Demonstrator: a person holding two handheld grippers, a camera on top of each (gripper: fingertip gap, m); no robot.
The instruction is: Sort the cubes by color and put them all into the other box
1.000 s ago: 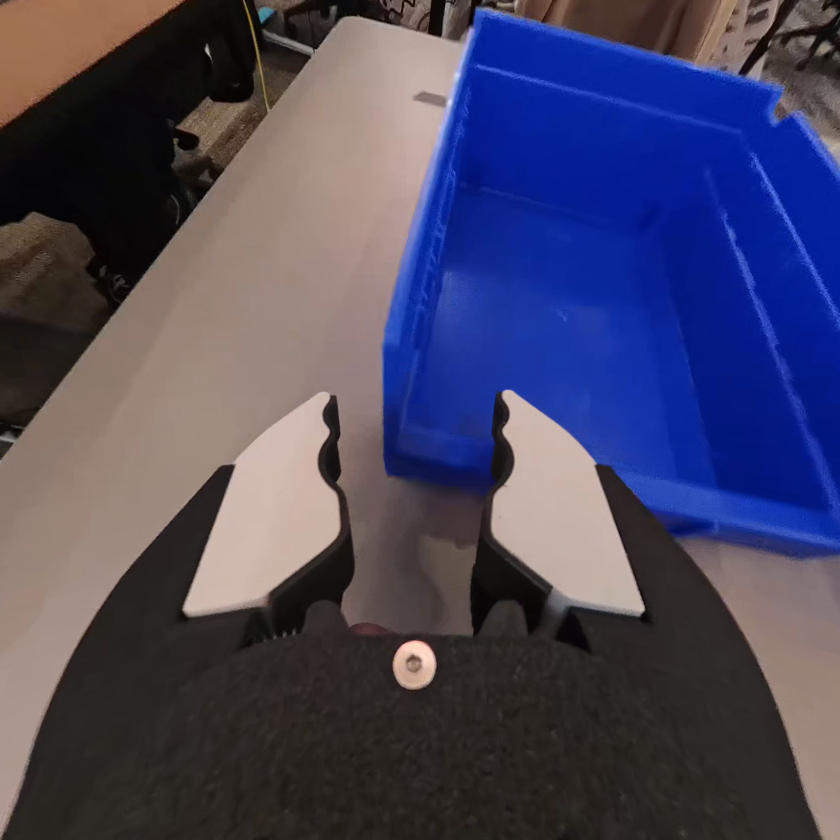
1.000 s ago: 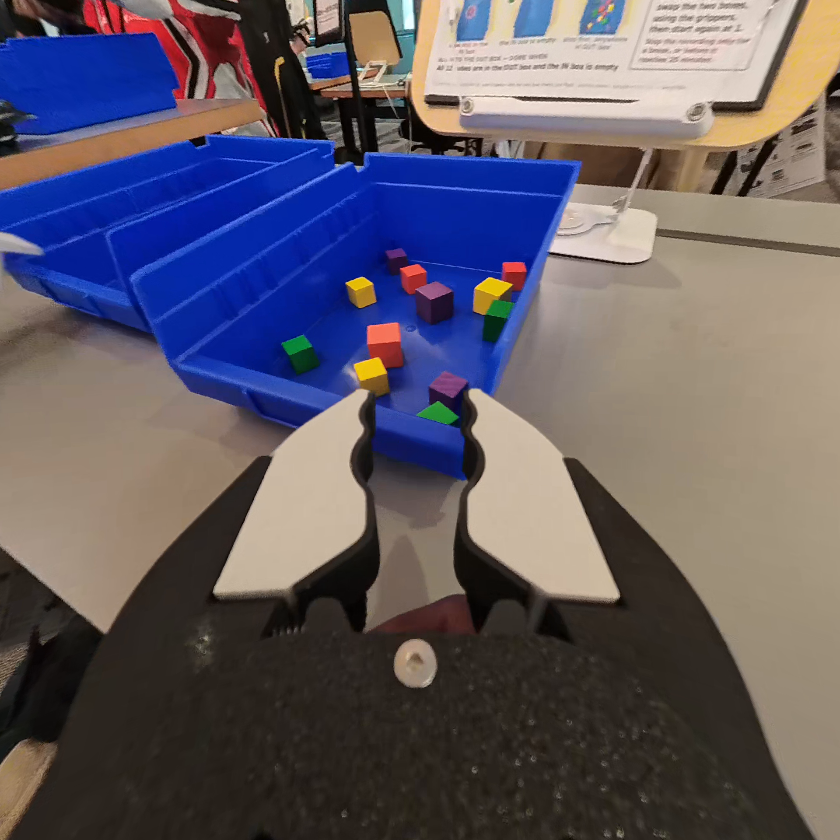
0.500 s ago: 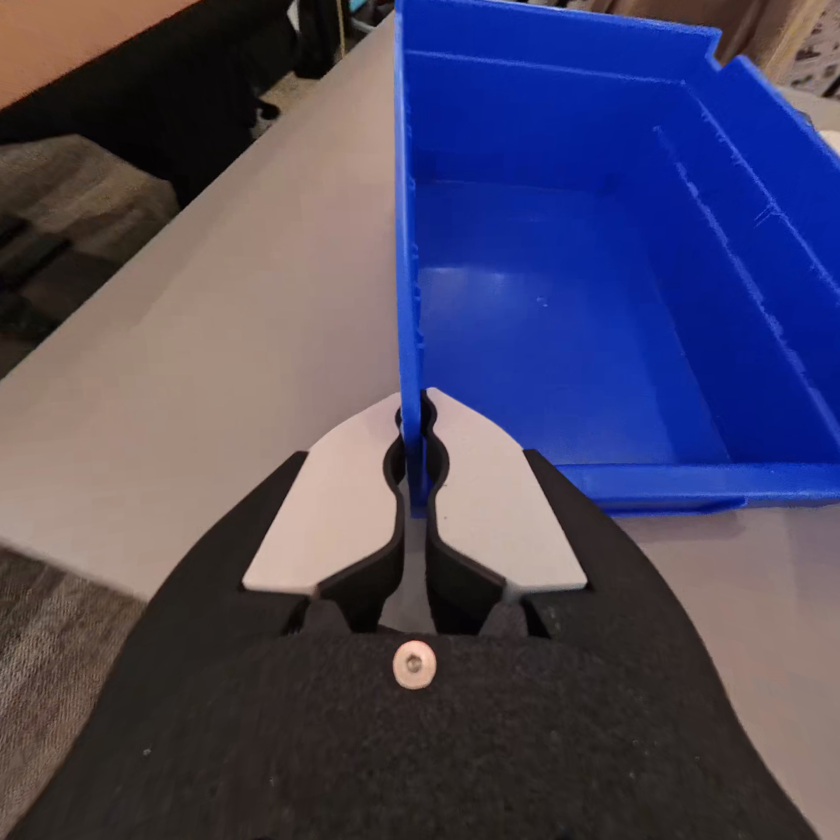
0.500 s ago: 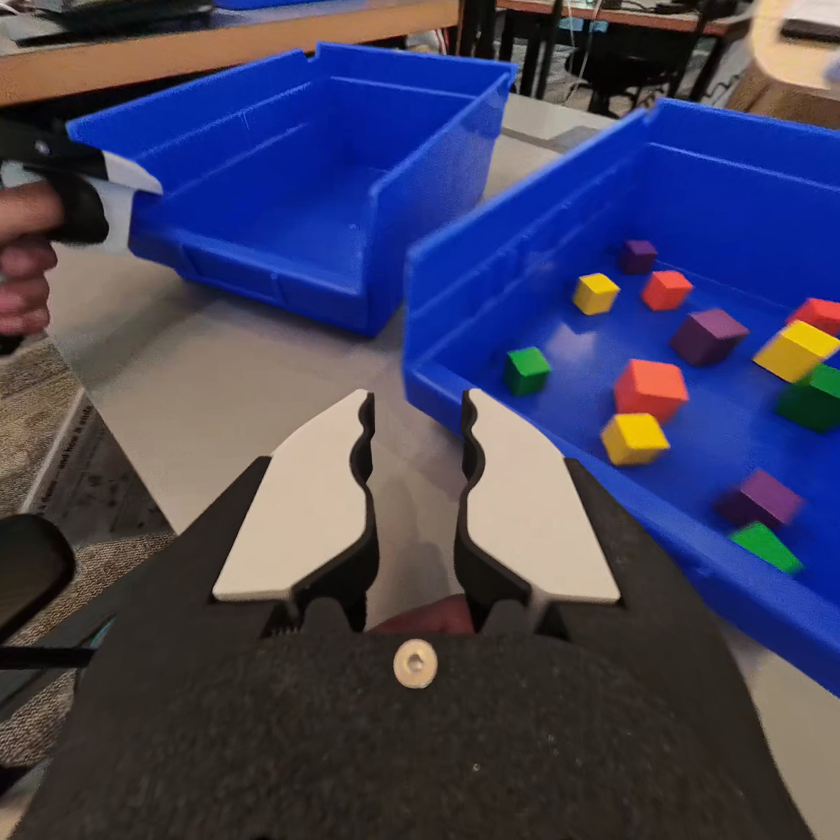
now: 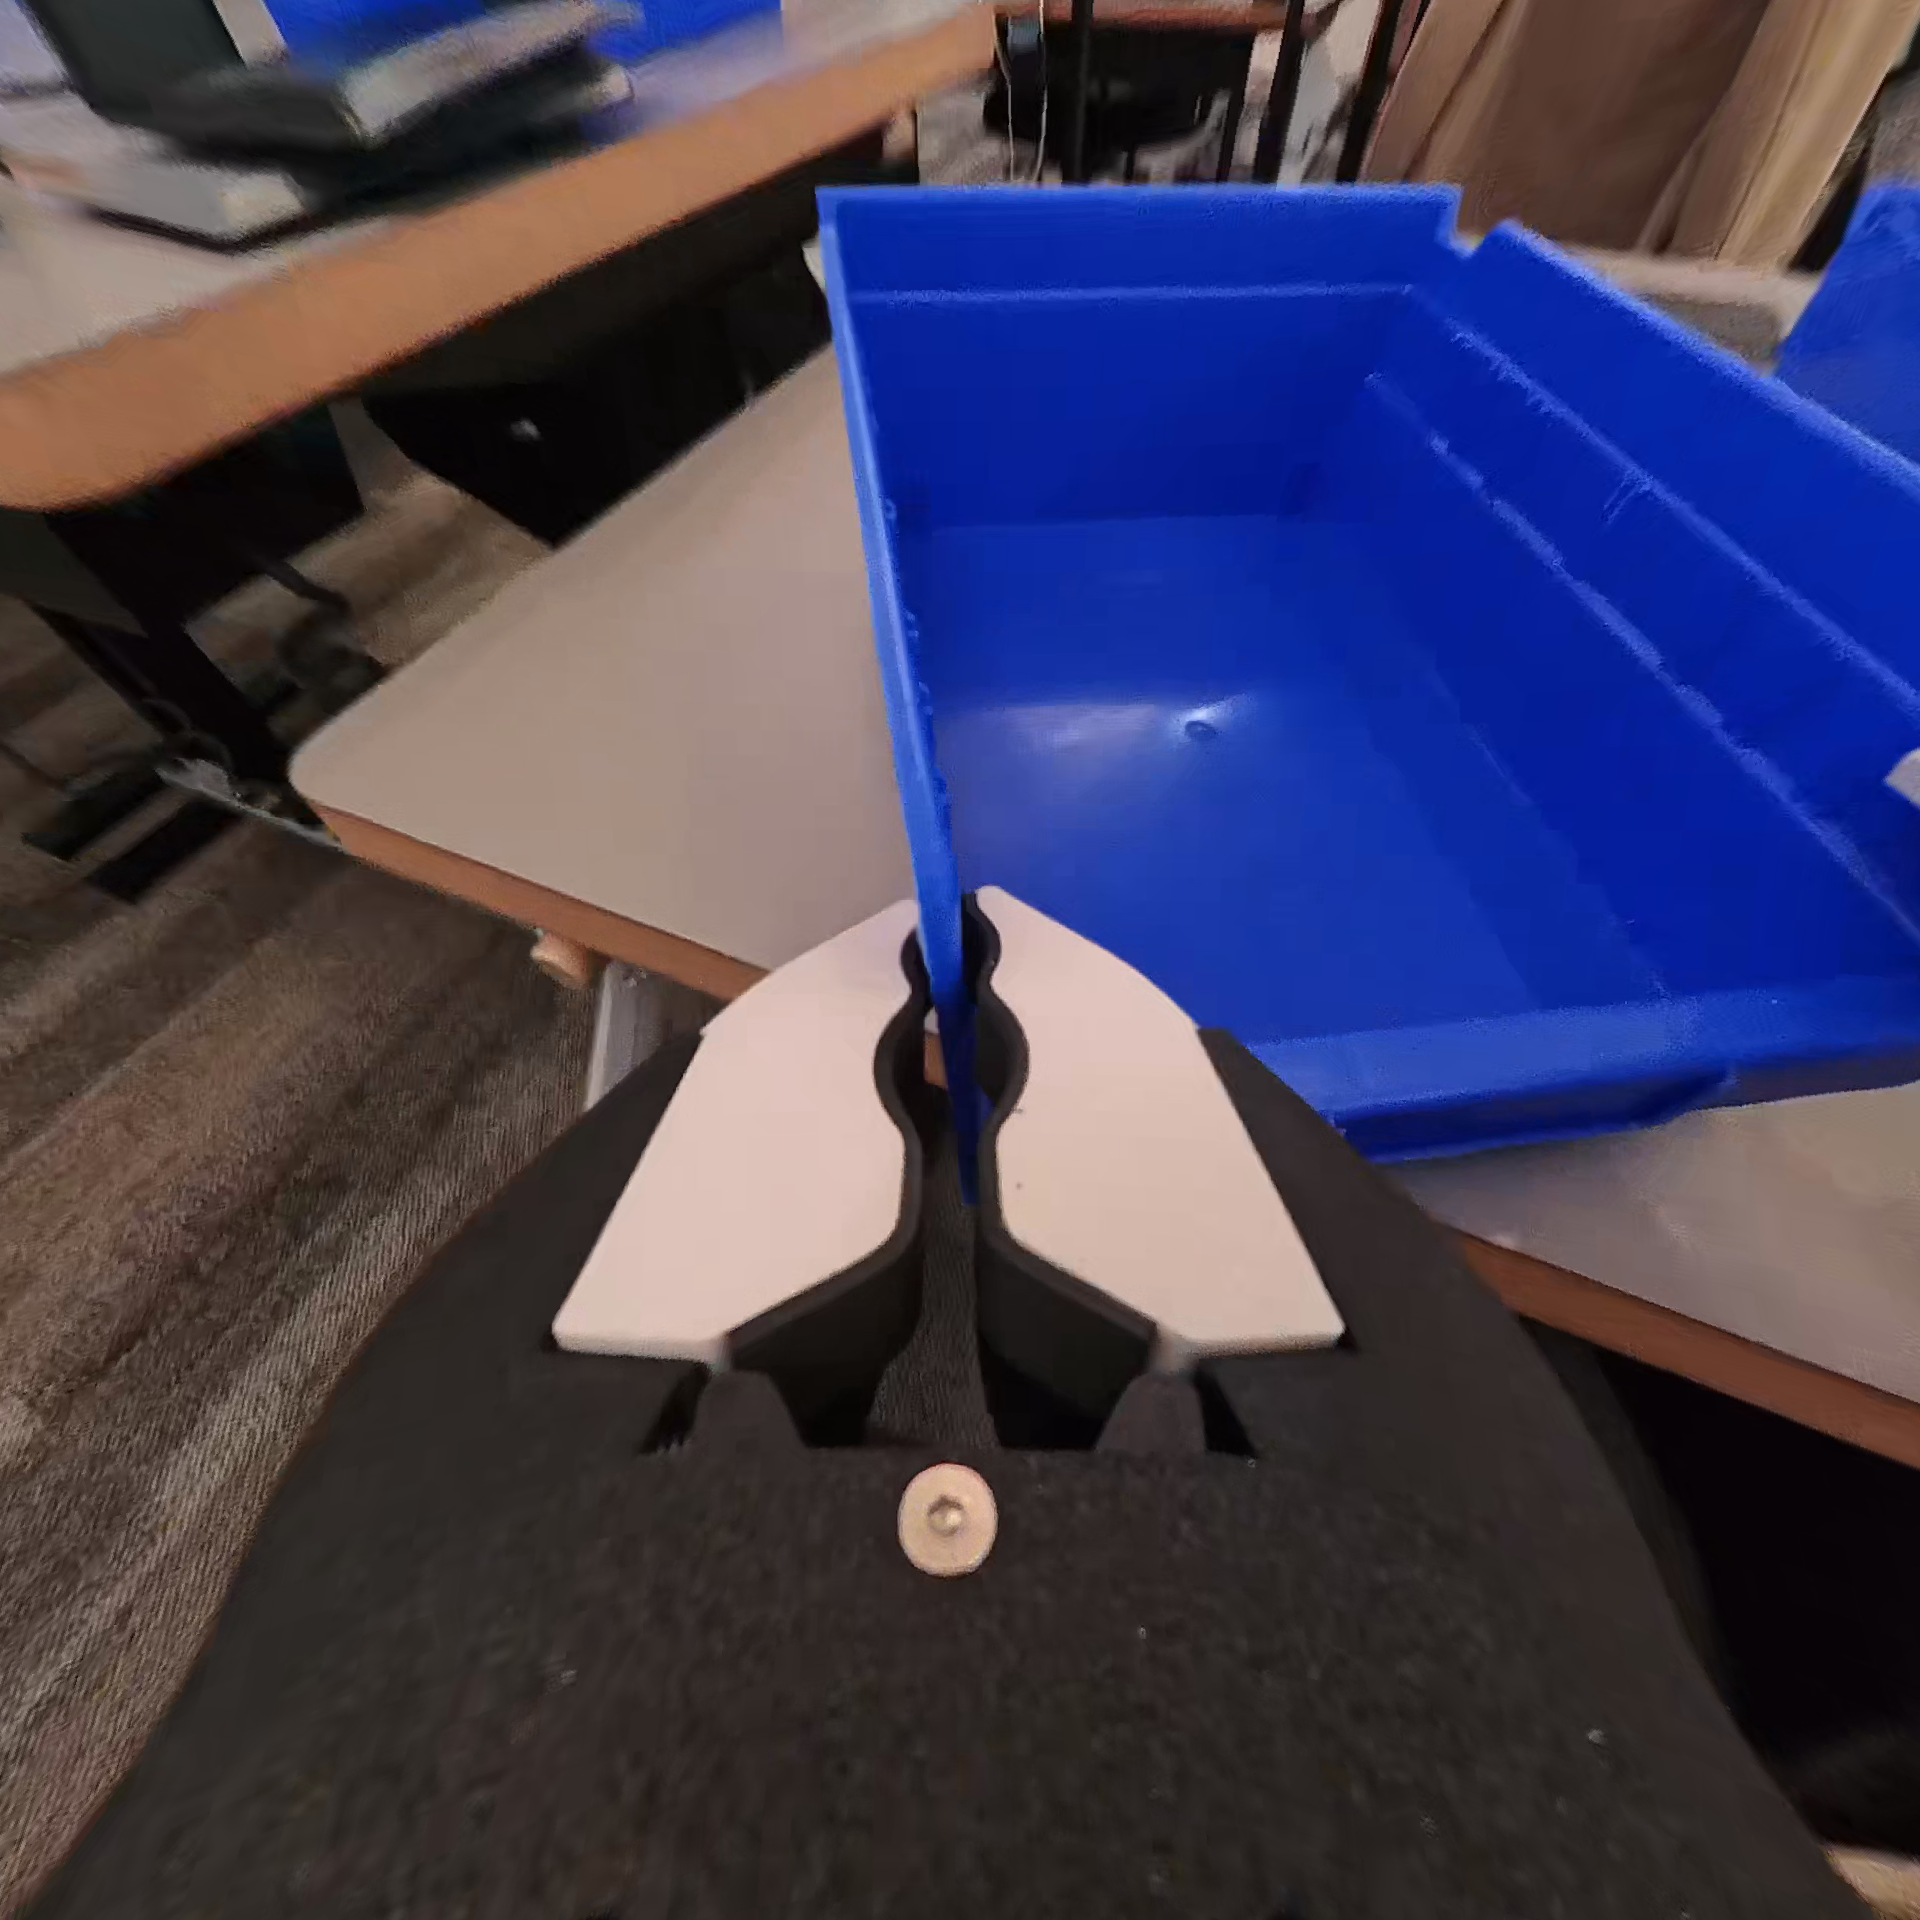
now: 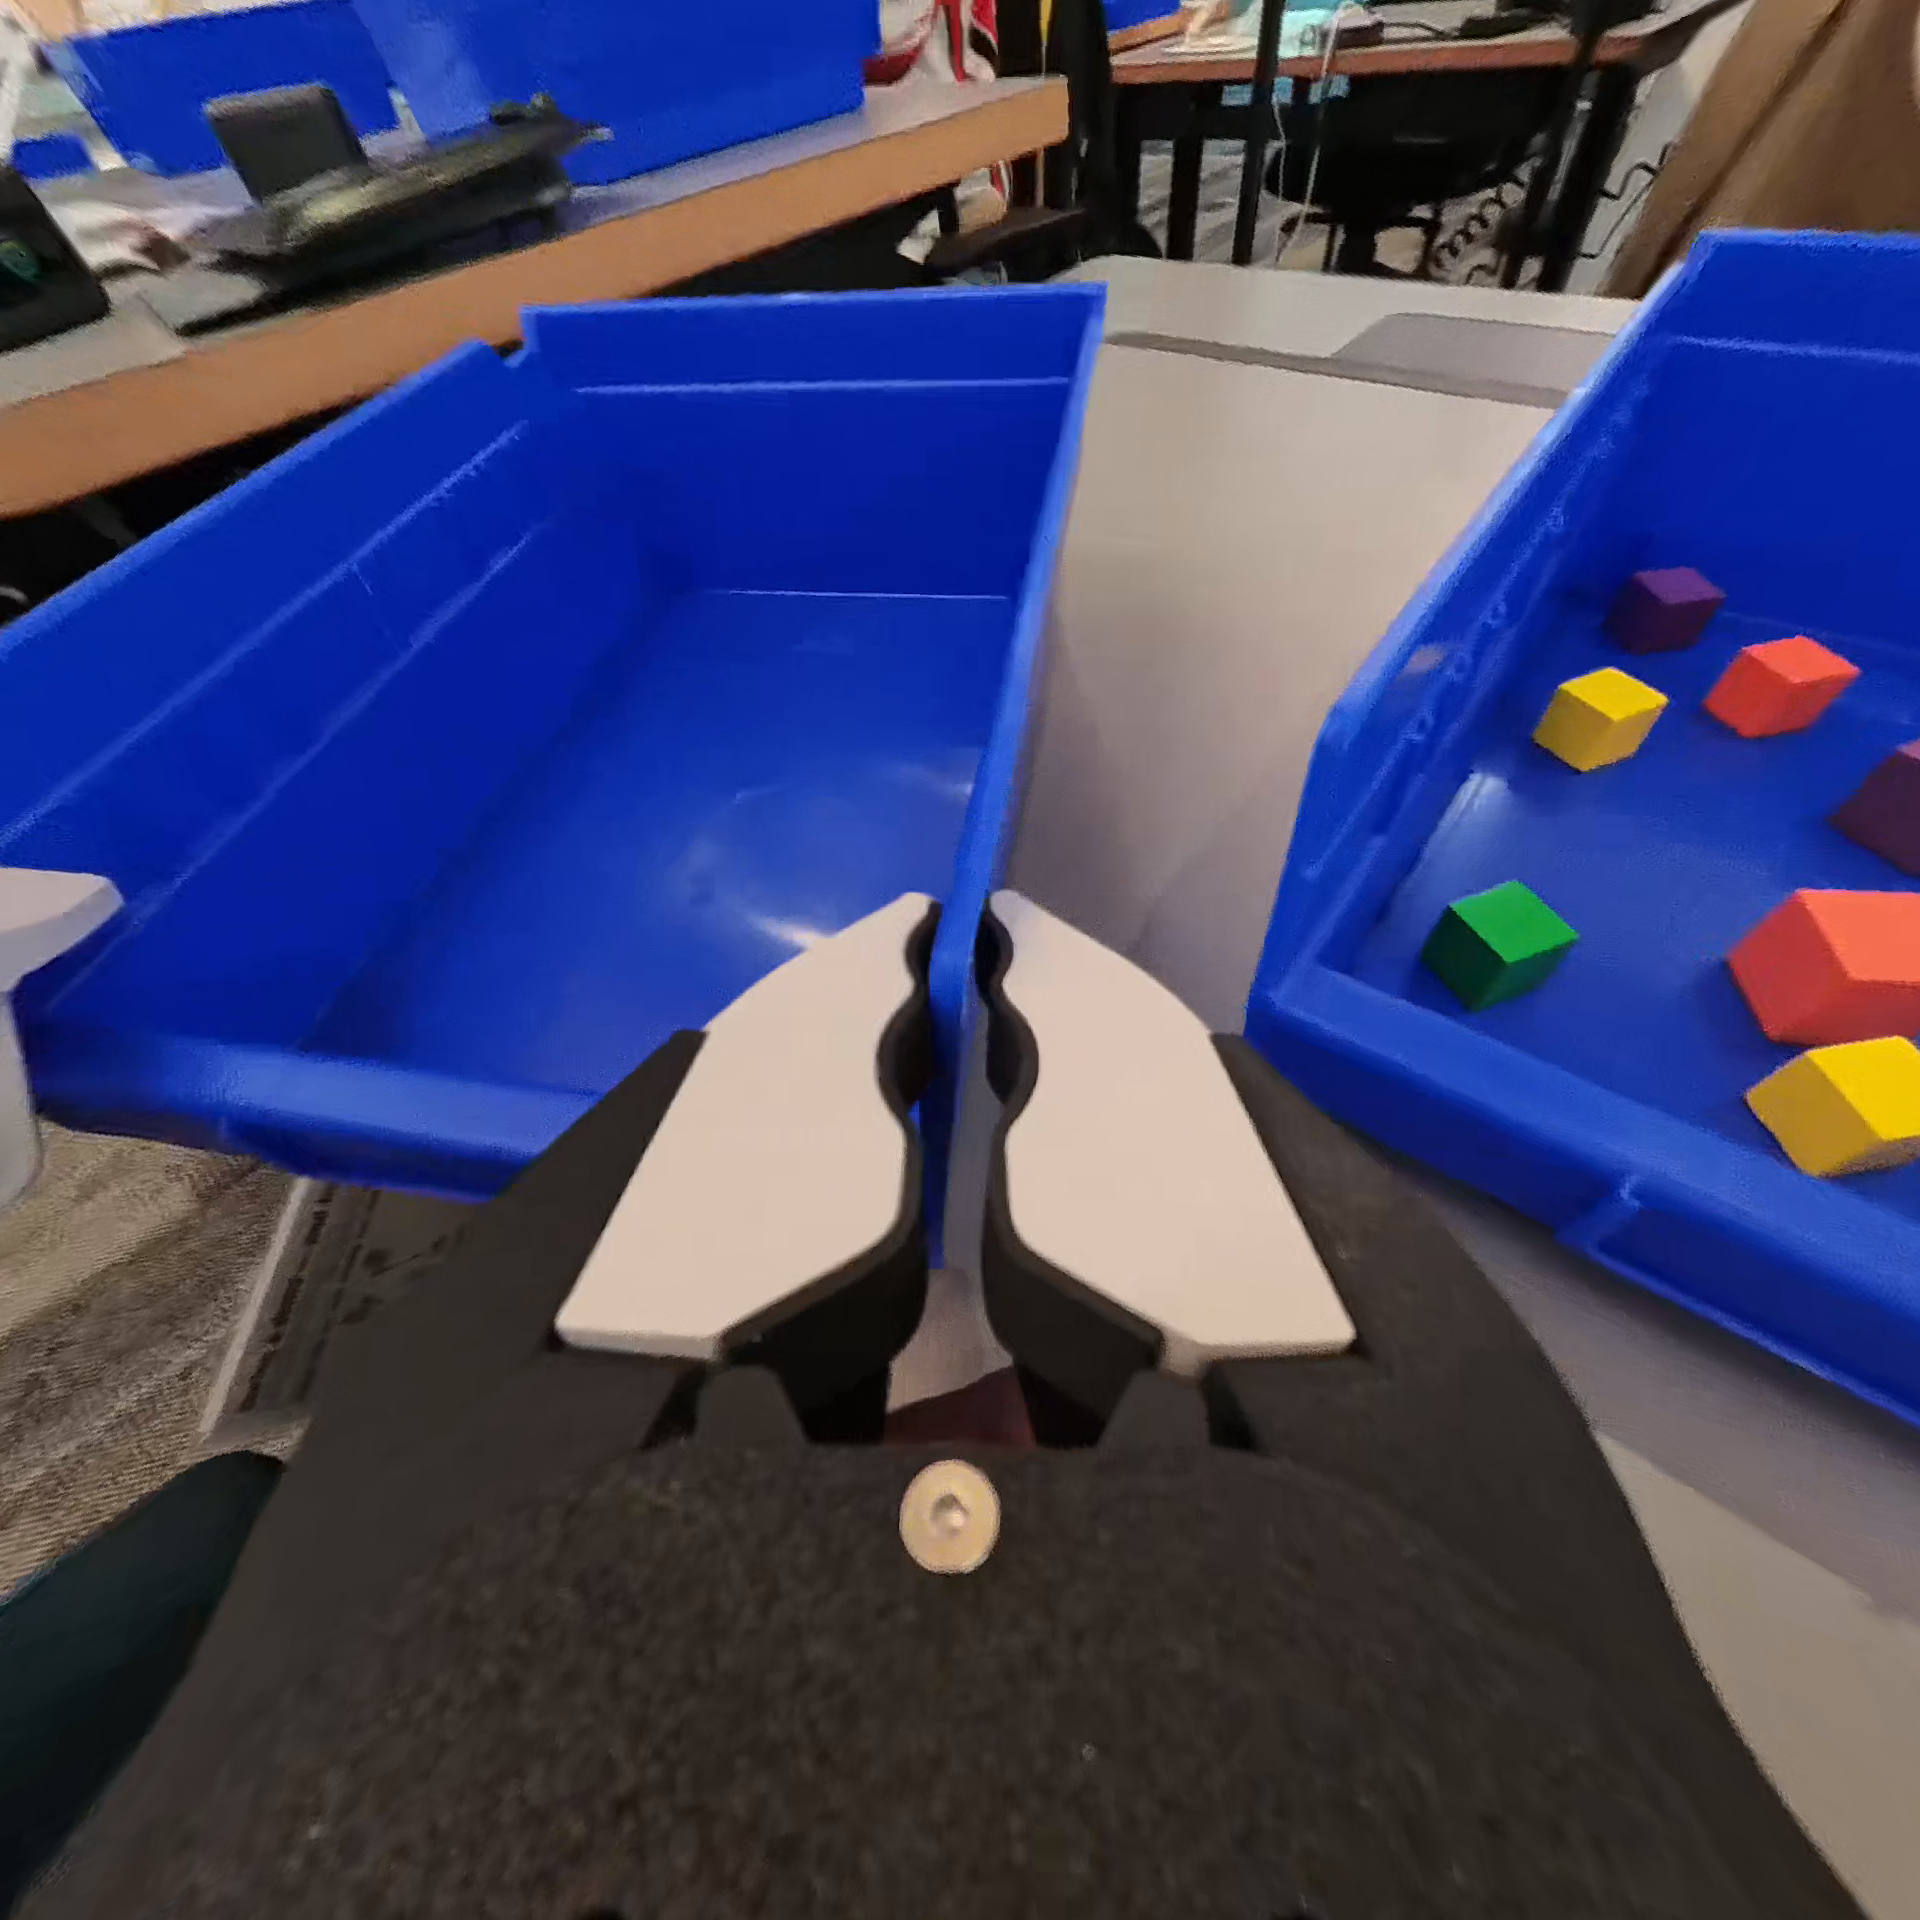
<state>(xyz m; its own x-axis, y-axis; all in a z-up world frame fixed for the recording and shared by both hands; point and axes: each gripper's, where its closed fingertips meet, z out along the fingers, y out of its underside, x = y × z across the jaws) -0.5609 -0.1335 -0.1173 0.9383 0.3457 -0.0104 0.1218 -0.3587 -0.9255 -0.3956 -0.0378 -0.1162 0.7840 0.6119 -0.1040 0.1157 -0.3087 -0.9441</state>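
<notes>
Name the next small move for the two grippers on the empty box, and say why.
Probably carry the empty box sideways with both grippers together. The left gripper is shut on its left wall, the right gripper on its right wall, and its near end hangs past the table edge. The cubes sit untouched in the other box.

Right of the right gripper [image 6: 957,914], the cube box [image 6: 1351,831] runs off the frame, chopping a purple cube [image 6: 1886,805] and an orange cube [image 6: 1829,961]. Stuff on the far desk [image 5: 312,114] is just blur.
</notes>
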